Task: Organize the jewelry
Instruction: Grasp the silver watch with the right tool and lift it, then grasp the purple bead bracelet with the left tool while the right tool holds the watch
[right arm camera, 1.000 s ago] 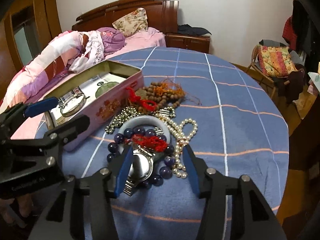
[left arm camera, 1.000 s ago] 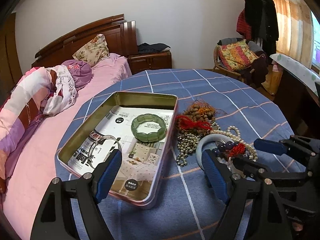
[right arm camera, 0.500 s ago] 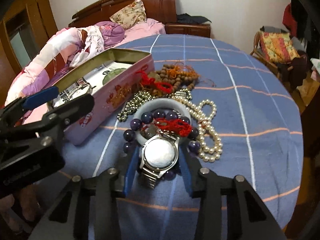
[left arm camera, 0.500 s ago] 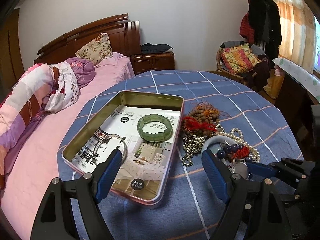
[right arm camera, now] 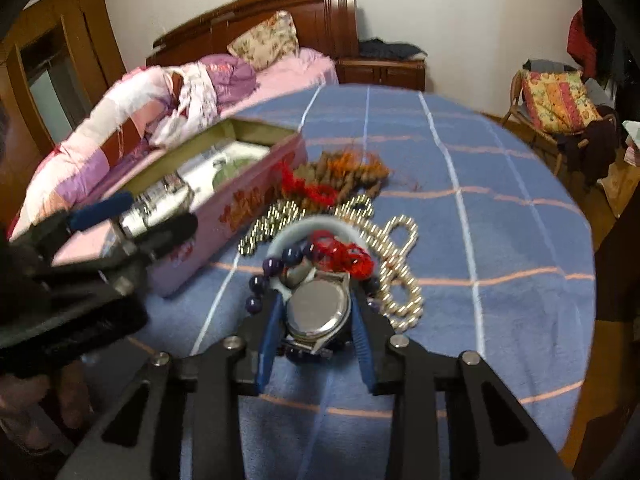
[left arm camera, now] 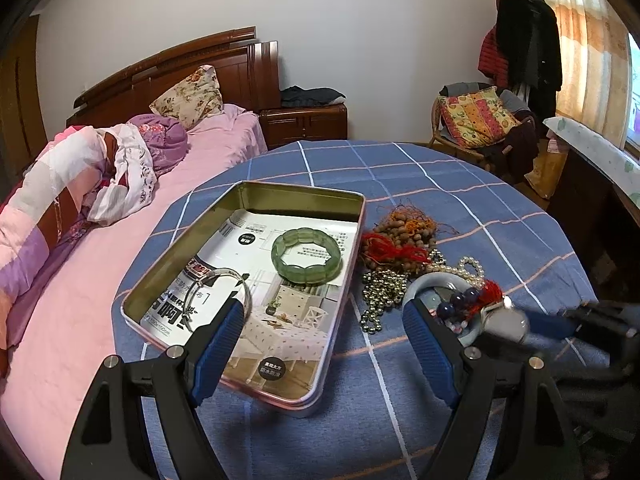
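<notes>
Closed in since a second ago: right hand-held gripper (right arm camera: 316, 316) now pinched on the case of the watch (right arm camera: 318, 309), no longer spread wide above the pile. Left hand-held gripper (left arm camera: 324, 344) wide open, holding nothing, hovering over the near end of the tin (left arm camera: 356, 240).

Best handled by lifting slowly and straight up. Watch sits atop the heap on the blue checked counter (right arm camera: 500, 240), just right of the tin, with its band lying against the purple beads (right arm camera: 256, 280), red cord (right arm camera: 344, 256) and pale bangle (right arm camera: 320, 224). Likely snags there, so a pause if anything rises with it.

Already in the tin: green bracelet (left arm camera: 306, 255) and silver bangle (left arm camera: 218, 288), leaving bare lining between them. Also nearby: pearl strand (right arm camera: 400, 280), brown beads (right arm camera: 348, 176), metal bead chain (right arm camera: 264, 224).
</notes>
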Demonstrator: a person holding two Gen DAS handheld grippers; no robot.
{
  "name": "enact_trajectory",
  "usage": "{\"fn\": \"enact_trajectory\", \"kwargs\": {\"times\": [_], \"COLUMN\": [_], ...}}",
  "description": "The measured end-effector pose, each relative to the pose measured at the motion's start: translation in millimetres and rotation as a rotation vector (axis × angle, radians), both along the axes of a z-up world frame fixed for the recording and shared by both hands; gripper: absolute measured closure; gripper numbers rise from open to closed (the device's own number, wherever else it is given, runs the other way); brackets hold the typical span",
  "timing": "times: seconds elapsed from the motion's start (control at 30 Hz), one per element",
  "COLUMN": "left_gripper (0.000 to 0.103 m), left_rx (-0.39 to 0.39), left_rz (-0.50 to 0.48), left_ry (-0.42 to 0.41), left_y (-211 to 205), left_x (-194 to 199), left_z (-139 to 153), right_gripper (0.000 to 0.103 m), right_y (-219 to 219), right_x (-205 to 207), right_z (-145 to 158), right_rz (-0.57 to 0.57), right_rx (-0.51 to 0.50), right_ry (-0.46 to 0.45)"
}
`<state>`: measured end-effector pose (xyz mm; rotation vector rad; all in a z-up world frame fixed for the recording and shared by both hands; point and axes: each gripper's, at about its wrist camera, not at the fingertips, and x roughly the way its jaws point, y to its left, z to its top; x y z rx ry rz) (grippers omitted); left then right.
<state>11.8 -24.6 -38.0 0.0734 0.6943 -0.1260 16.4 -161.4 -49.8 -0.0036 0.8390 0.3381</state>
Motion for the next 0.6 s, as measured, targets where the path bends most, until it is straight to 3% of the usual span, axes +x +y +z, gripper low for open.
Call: {"fn": "enact_trajectory", "kwargs": {"times": [0.6], "left_gripper": [0.021], "left_rx": [0.004], "left_rz": [-0.159], "left_ry": [0.021], "left_y": [-43.9], "left_x": [3.4], "left_z": [-5.6], "right_gripper": [0.07], "right_y": [-26.4], "right_x": [1.4], "right_z": [51.4], "right_rz": [-0.025], "right_rx": [0.101], "right_ry": [-0.148]}}
